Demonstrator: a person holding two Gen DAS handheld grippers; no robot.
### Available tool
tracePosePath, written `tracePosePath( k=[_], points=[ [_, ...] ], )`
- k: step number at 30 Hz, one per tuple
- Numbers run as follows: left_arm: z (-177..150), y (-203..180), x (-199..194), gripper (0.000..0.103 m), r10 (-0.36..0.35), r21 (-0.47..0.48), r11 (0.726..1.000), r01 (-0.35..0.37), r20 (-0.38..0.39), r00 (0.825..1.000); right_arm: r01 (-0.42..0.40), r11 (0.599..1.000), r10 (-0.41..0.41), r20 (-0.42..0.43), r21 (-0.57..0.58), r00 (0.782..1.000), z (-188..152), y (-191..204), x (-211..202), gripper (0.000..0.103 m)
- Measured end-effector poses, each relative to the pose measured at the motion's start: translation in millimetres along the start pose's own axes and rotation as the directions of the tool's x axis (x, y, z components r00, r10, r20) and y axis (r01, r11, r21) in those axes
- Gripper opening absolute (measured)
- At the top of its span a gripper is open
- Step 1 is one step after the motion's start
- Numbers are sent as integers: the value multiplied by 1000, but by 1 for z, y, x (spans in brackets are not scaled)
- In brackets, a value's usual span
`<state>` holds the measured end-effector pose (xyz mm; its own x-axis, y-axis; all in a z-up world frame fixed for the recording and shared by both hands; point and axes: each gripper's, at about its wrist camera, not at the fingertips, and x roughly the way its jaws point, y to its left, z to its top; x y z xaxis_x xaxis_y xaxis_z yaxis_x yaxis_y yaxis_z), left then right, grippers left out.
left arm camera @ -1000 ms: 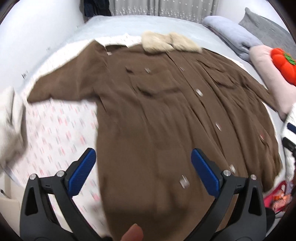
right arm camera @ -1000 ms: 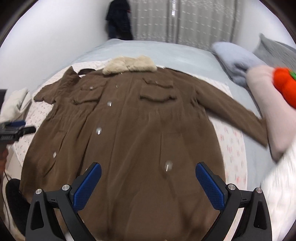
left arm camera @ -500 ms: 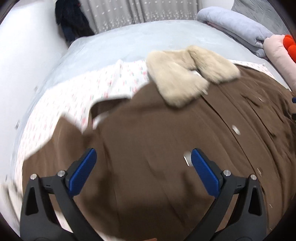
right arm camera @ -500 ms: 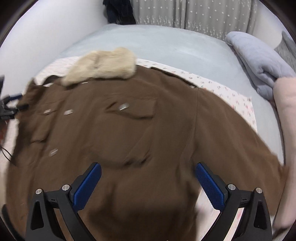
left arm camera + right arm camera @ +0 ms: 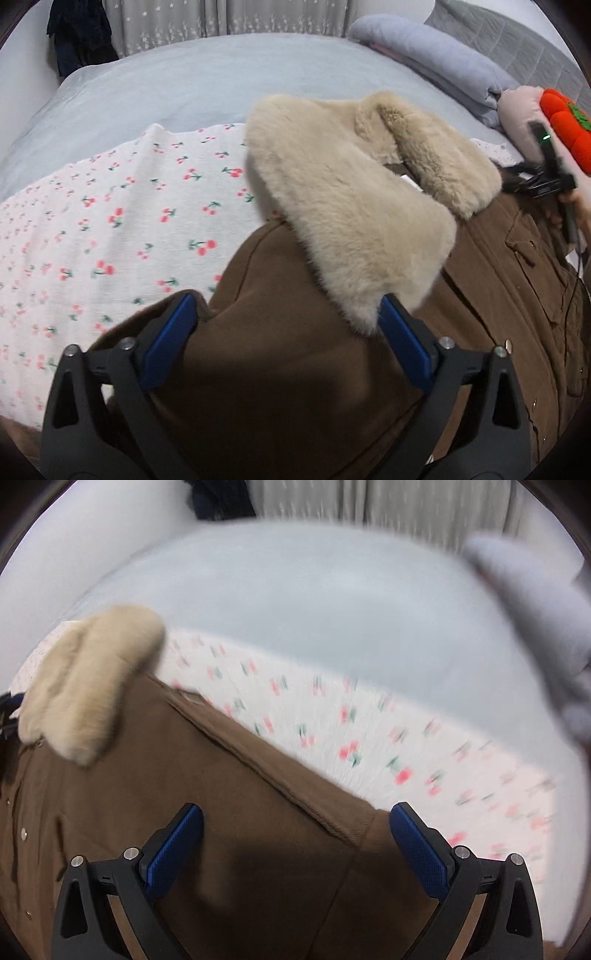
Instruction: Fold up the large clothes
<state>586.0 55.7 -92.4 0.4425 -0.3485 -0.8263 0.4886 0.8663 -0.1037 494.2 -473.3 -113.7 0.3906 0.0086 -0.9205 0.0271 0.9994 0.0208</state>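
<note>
A large brown coat [image 5: 295, 387] with a beige fur collar [image 5: 351, 206] lies front up on a cherry-print sheet [image 5: 110, 221] on the bed. My left gripper [image 5: 284, 347] is open, low over the coat's left shoulder, with the collar tip by its right finger. My right gripper [image 5: 295, 845] is open over the coat's right shoulder [image 5: 221, 812], near the shoulder seam; the collar [image 5: 88, 686] shows at its left. The right gripper also shows in the left wrist view [image 5: 550, 177] at the far right.
A pale blue bedspread [image 5: 203, 85] covers the bed beyond the sheet. A folded grey-blue blanket [image 5: 436, 59], a pink pillow and a red plush [image 5: 569, 125] lie at the right. Curtains and dark hanging clothes [image 5: 77, 37] stand behind.
Both grippers have moved forward from the coat's lower part up to its shoulders and dropped low. Both stay open. The coat has not moved.
</note>
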Motion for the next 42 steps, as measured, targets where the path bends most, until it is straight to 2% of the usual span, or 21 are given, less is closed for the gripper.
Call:
tracePosePath(
  k=[1, 3, 4, 5, 6, 7, 9, 12, 16, 20, 22, 24, 26, 28, 29, 31, 32, 33, 34, 37, 42],
  points=[
    [0, -4, 1, 89, 5, -3, 1000, -5, 11, 1000, -8, 1000, 8, 2, 25, 1000, -3, -4, 7, 103],
    [-7, -10, 0, 70, 15, -1, 1000, -15, 41, 999, 5, 998, -9, 62, 62, 998, -11, -3, 3, 99],
    [-9, -14, -3, 61, 21, -14, 1000, -21, 50, 998, 21, 998, -26, 77, 61, 997, -15, 0, -1, 85],
    [-12, -15, -8, 23, 8, -27, 1000, -6, 59, 998, 43, 997, -49, 96, 64, 994, -20, 1, -8, 74],
    [-13, -14, -8, 5, -20, -62, 998, 24, 61, 998, 53, 995, -61, 107, 82, 992, -25, 1, -15, 48],
    [-13, -13, -7, 5, -3, -134, 991, 12, 68, 998, 45, 993, -58, 113, 112, 992, -29, -2, -22, 28],
    [-12, -14, -6, 3, 34, -181, 983, -17, 89, 995, -11, 990, -9, 145, 141, 989, -41, -2, -37, 20],
    [-6, -26, -11, 2, 117, -195, 977, -90, 132, 984, 2, 990, -29, 193, 140, 981, -57, 3, -56, 15],
    [12, -46, -22, 2, 117, -174, 981, -83, 192, 974, 59, 979, -120, 317, 196, 941, -74, 4, -106, 13],
    [41, -73, -27, 2, 92, -110, 992, -66, 253, 963, 148, 955, -237, 360, 258, 902, -87, 3, -139, 13],
    [51, -83, -20, 2, 108, -81, 993, -90, 267, 958, 177, 939, -280, 356, 296, 892, -94, -2, -148, 13],
    [60, -82, 5, 3, 177, -63, 984, -168, 220, 959, 173, 925, -285, 317, 338, 905, -95, -16, -143, 14],
    [57, -79, 37, 4, 234, -66, 972, -227, 117, 965, 120, 922, -232, 277, 370, 933, -86, -34, -119, 17],
    [52, -83, 43, 4, 269, -49, 963, -265, 112, 957, 85, 928, -191, 264, 363, 945, -82, -40, -100, 23],
    [50, -88, 34, 8, 281, -42, 960, -278, 136, 950, 81, 933, -180, 258, 352, 949, -81, -39, -94, 26],
    [48, -94, 15, 30, 275, -37, 961, -272, 130, 953, 83, 940, -169, 241, 332, 956, -91, -33, -102, 34],
    [46, -96, 2, 48, 276, -36, 961, -274, 116, 954, 72, 945, -155, 244, 318, 957, -99, -28, -114, 39],
    [43, -98, -9, 69, 281, -39, 960, -279, 109, 953, 54, 952, -135, 255, 300, 958, -109, -23, -127, 55],
    [34, -102, -24, 76, 273, -46, 962, -269, 111, 956, 46, 957, -125, 264, 287, 957, -117, -20, -136, 70],
    [7, -115, -73, 81, 214, -57, 976, -208, 129, 968, 26, 971, -91, 271, 237, 958, -149, -8, -174, 78],
    [-66, -131, -146, 83, 185, -98, 979, -180, 46, 982, 0, 973, -49, 207, 230, 977, -214, 7, -216, 81]
  ],
)
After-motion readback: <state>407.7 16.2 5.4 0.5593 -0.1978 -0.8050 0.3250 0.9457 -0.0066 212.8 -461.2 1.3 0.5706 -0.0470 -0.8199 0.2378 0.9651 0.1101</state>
